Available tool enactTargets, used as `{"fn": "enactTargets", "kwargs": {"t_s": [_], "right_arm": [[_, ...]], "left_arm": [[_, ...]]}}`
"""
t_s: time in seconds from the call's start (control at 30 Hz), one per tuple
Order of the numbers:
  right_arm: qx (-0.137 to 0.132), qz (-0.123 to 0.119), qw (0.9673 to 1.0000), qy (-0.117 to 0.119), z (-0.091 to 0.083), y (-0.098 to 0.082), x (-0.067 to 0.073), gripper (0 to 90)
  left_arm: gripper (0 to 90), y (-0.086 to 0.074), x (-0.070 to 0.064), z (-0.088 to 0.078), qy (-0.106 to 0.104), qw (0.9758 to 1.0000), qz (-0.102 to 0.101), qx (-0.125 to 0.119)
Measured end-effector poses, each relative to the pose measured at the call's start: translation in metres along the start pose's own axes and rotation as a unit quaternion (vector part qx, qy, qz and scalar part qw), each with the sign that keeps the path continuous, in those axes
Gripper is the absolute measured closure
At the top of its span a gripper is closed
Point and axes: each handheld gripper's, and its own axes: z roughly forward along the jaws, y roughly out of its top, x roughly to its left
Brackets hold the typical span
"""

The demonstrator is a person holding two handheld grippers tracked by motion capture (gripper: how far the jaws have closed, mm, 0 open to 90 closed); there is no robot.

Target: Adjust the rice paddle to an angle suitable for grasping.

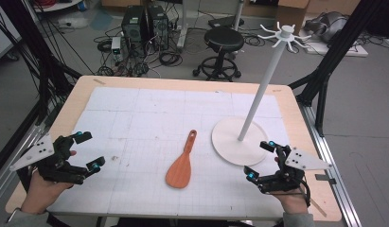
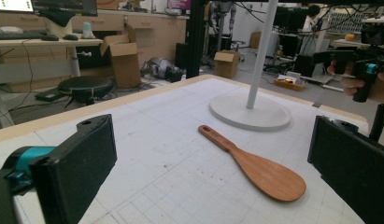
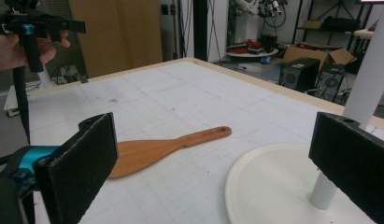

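Filling most of the high view was a wooden-edged table covered by a white gridded mat, set in a workshop with a grey floor. Behind its far edge stood a black round stool and two dark computer towers among loose cables, and black frame legs rose at both sides. On the mat's right part stood a white rack: a round flat base, a tall thin pole and short hooks fanned out at the top.

Near the table's front left corner, the left gripper was held in a hand just above the mat, its jaws spread wide with nothing between them and touching nothing. At the front right, just beside the rack's base, the right gripper was held the same way, jaws wide apart and empty. In each gripper view the black pads stood at the two sides of the frame with bare mat between.

Between the two grippers, well apart from both, lay the wooden spatula, flat on the mat and just left of the rack's base without touching it. Its long axis ran from near to far, leaning slightly right: the broad rounded blade pointed toward the person's edge, and the narrow handle with its small hole pointed toward the far side.
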Motion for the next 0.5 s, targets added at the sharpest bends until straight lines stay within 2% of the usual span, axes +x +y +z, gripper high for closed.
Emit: {"fn": "enactTargets", "kwargs": {"t_s": [0.2,0.47,0.5], "right_arm": [[0.004,0.008,1.0000,-0.005,0.0003,0.0009,0.0001,0.4],[0.010,0.007,0.9999,-0.007,0.0021,0.0005,0.0013,0.5],[0.013,0.008,0.9999,-0.005,0.0031,0.0014,0.0012,5.1]], "left_arm": [[1.7,-0.0020,-0.0021,0.0039,-0.001,0.9998,0.012,0.018],[1.7,-0.0025,-0.0006,0.0030,0.001,0.9998,0.009,0.018],[1.7,-0.0026,-0.0005,0.0030,0.000,0.9998,0.009,0.017]]}}
